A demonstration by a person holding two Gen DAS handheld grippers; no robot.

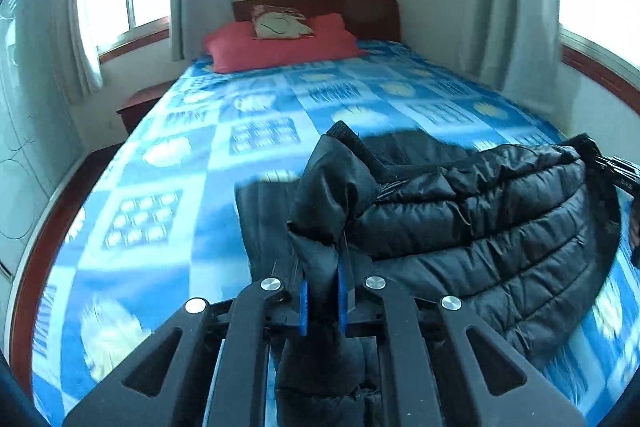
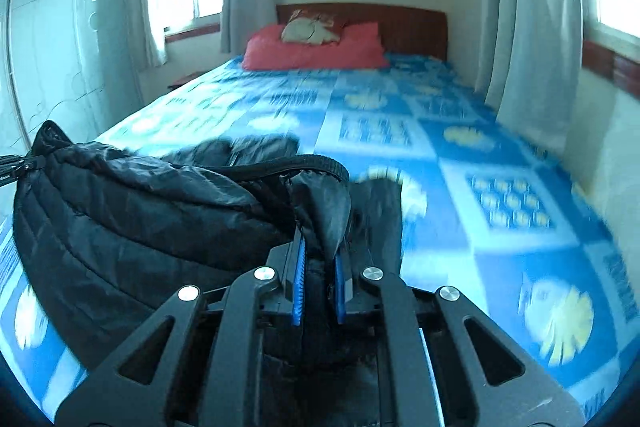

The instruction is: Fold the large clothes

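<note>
A black quilted puffer jacket (image 1: 480,219) hangs stretched between my two grippers, low over the near end of the bed. My left gripper (image 1: 323,267) is shut on a bunched corner of the jacket, blue pads pinching the fabric. My right gripper (image 2: 320,259) is shut on another bunched corner of the same jacket (image 2: 132,211). In the left wrist view the jacket spreads to the right; the right gripper's tip (image 1: 622,173) shows at the far right edge. In the right wrist view the jacket spreads left.
The bed has a blue and white patterned sheet (image 1: 168,163) with a red pillow (image 1: 280,47) and a beige bag at the wooden headboard (image 1: 360,15). Curtained windows on both sides, a bedside table (image 1: 140,105) and a white wardrobe (image 2: 60,39) at left.
</note>
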